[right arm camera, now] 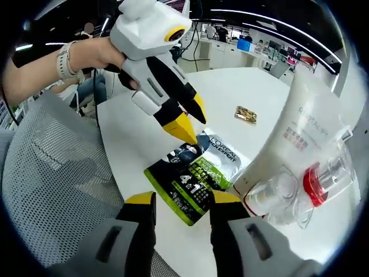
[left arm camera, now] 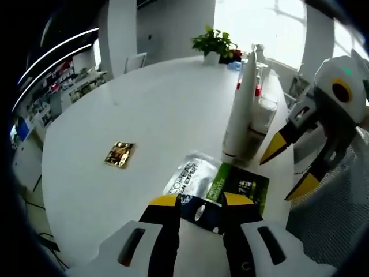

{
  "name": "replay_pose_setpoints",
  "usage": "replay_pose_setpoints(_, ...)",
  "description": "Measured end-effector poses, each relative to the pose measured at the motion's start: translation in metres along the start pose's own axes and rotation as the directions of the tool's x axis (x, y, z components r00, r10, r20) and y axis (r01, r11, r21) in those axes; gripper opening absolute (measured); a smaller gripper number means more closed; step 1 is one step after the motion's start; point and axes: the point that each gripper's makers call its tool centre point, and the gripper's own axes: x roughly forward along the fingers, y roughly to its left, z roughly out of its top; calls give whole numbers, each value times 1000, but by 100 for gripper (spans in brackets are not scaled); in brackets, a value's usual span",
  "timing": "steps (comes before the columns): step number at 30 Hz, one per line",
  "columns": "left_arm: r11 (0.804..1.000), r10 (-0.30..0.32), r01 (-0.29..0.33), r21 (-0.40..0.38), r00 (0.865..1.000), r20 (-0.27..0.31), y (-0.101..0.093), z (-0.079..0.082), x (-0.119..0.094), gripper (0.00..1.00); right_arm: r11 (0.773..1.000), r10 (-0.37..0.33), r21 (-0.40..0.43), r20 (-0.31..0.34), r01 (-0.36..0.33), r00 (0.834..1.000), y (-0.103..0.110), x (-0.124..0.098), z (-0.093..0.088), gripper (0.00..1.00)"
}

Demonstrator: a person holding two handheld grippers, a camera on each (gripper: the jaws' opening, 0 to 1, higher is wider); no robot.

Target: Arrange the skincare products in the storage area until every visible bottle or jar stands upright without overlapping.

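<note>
The green-and-black sachet lies flat on the white round table, overlapping the silver L'Oréal Men Expert sachet beside it; both lie directly ahead of the right gripper, whose yellow-tipped jaws stand apart with the sachet's near corner between them, untouched. The left gripper has its jaw tips set apart over the near edge of the same two sachets, and contact cannot be determined; in the right gripper view its tips are at the far side of the green sachet, with a person's hand on its body. To the right of the right gripper stands a white upright tube, cap down, with clear-capped bottles crowded at its base, one with a red collar. Farther ahead of the left gripper, a small gold packet lies alone, well apart from the sachets. A potted plant stands at the table's far edge. A grey mesh chair back lies left of the right gripper.
</note>
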Motion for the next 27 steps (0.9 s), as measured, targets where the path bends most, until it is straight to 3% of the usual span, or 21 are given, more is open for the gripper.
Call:
replay_pose_setpoints(21,998,60,-59,-22,997,52,-18,12,-47,35,1000,0,-11,116,1,993,3,-46,33,37)
replay_pose_setpoints(27,997,75,-73,-31,995,68,-22,15,-58,40,1000,-27,-12,140,29,990,-3,-59,38,38)
